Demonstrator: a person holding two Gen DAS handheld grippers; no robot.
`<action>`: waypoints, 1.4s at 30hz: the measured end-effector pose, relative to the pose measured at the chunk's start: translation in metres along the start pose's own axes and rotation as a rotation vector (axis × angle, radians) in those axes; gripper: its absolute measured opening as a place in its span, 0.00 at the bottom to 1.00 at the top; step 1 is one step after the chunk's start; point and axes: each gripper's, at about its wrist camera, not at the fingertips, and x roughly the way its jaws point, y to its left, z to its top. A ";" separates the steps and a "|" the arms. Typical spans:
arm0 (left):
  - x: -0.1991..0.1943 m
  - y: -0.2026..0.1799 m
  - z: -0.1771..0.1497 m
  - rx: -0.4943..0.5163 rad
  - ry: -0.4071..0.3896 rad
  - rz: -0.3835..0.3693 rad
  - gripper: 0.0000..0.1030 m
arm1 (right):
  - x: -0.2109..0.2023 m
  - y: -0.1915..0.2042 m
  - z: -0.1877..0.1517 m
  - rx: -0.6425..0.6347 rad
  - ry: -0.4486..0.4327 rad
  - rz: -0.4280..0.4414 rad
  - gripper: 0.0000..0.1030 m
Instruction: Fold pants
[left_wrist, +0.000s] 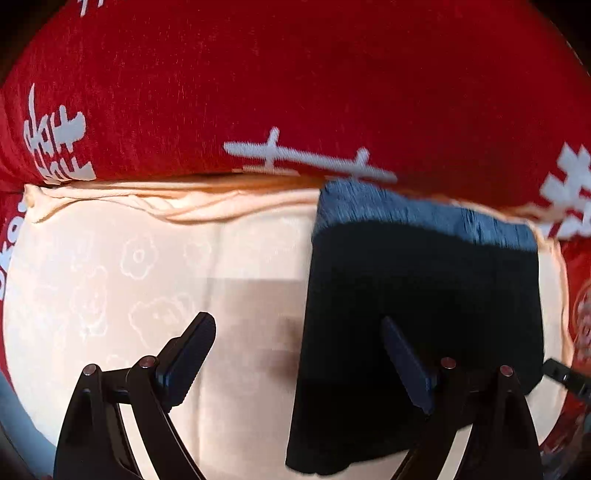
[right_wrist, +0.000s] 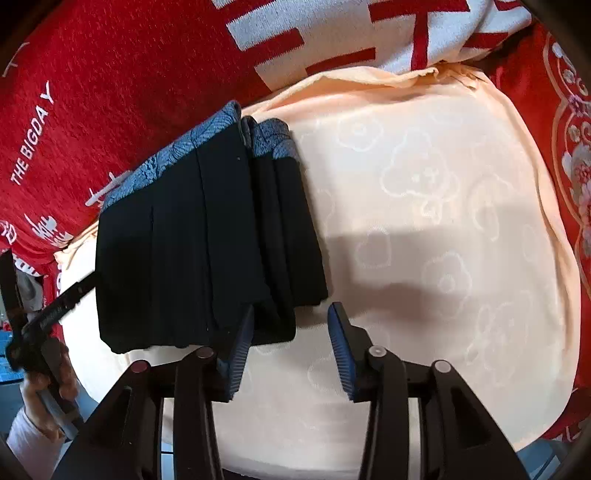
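Observation:
The black pants (left_wrist: 424, 288) lie folded into a compact block on a peach cloth (left_wrist: 110, 277), with their blue patterned waistband (left_wrist: 406, 210) at the far end. My left gripper (left_wrist: 299, 354) hangs open just above them. Its right finger (left_wrist: 402, 365) is over the black fabric and its left finger is over bare cloth. In the right wrist view the pants (right_wrist: 207, 240) show several stacked folds. My right gripper (right_wrist: 291, 347) is open at their near right corner. That corner lies between the jaws, by the left pad (right_wrist: 240, 350), and is not pinched.
A red blanket (left_wrist: 258, 74) with white characters lies beyond and around the peach cloth (right_wrist: 443, 221). A person's hand (right_wrist: 48, 373) holds the left gripper (right_wrist: 59, 306) at the pants' left edge. The cloth to the right of the pants is bare.

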 end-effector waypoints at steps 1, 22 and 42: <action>0.002 0.001 0.004 -0.002 -0.001 0.004 0.89 | -0.001 0.001 0.003 -0.004 -0.009 0.000 0.44; 0.031 -0.005 0.021 0.072 0.045 0.063 0.99 | 0.019 0.031 0.035 -0.077 -0.006 0.006 0.57; 0.033 0.017 0.005 0.049 0.129 -0.064 0.99 | 0.023 -0.001 0.031 0.001 -0.016 0.029 0.84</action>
